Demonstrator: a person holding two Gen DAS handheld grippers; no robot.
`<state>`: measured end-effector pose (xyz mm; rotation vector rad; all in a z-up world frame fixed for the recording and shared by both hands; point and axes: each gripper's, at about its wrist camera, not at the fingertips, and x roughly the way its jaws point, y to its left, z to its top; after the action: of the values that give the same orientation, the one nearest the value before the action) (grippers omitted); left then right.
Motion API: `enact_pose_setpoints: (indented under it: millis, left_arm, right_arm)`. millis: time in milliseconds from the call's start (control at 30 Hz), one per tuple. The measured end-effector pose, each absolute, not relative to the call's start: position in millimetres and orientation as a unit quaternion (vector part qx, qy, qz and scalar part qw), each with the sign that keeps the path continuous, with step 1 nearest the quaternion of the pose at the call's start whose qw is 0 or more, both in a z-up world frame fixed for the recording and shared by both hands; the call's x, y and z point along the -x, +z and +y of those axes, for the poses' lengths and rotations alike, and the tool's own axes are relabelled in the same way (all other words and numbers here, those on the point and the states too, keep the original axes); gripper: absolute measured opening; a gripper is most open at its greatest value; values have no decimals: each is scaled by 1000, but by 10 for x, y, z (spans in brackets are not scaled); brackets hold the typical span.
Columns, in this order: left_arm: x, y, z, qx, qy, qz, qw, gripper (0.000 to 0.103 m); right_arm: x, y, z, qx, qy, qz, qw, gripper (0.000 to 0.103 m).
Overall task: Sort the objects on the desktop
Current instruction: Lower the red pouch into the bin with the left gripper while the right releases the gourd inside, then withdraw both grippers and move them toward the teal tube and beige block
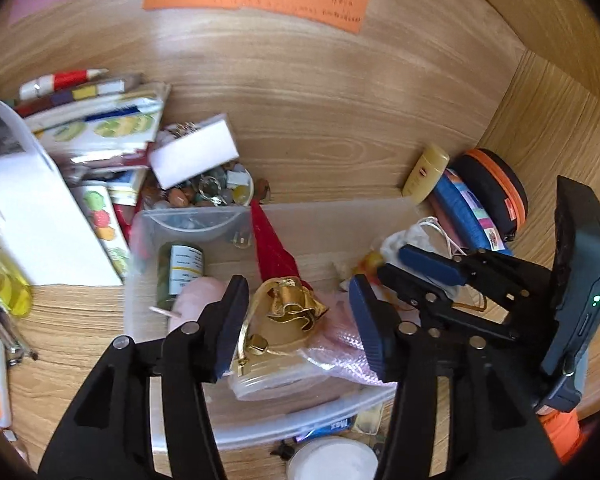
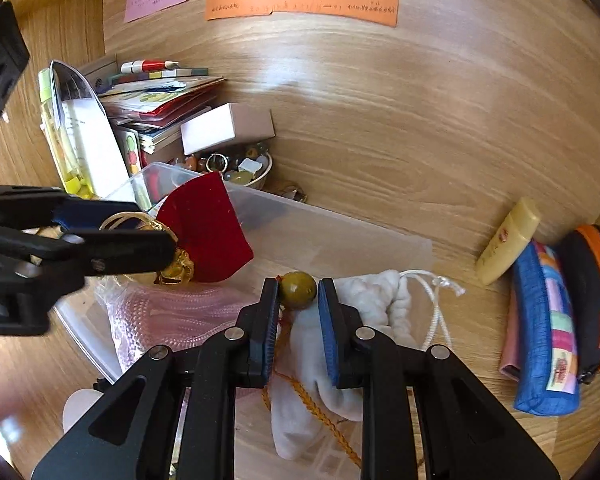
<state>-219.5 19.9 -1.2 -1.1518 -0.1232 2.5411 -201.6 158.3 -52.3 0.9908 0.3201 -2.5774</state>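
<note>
Tongs: right gripper (image 2: 299, 294) clamps the olive bead (image 2: 297, 290).
Left gripper (image 1: 296, 312) gapes over my gold-trimmed red pouch (image 1: 288, 300), at nine o'clock.

Your clear lane is the bare desk (image 2: 380, 128) toward twelve o'clock; the book stack (image 2: 160, 100) crowds ten o'clock, the pouches (image 2: 548, 320) block three, and the bin's wall (image 2: 320, 228) rises ahead

Glossy olive bead (image 2: 297, 291); matt red velvet pouch (image 2: 208, 228); wood-grain desk (image 2: 380, 140).
</note>
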Motion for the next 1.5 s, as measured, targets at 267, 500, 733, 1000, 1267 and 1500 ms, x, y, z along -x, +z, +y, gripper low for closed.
enact_pose_setpoints:
  millis: [267, 500, 733, 1000, 1267, 1500]
  left_arm:
    - [2043, 97, 181, 389, 905, -42, 167, 60]
    - [1855, 195, 180, 366, 917, -32, 156, 73]
    - [1600, 240, 95, 356, 922, -35, 149, 79]
    - [1293, 224, 29, 351, 928, -21, 124, 90]
    - [1015, 37, 36, 365, 923, -12, 121, 94]
    - [800, -264, 12, 395, 909, -17, 128, 94]
  right_arm:
    - [1788, -344, 1612, -327, -922, 122, 169, 49]
    - [1517, -156, 1676, -292, -936, 137, 143, 72]
    - [1324, -84, 1793, -287, -941, 130, 128, 86]
    - [1098, -136, 1966, -296, -942, 97, 127, 90]
    - [836, -287, 2117, -311, -938, 80, 132, 90]
    - [679, -492, 2203, -342, -926, 60, 148, 90]
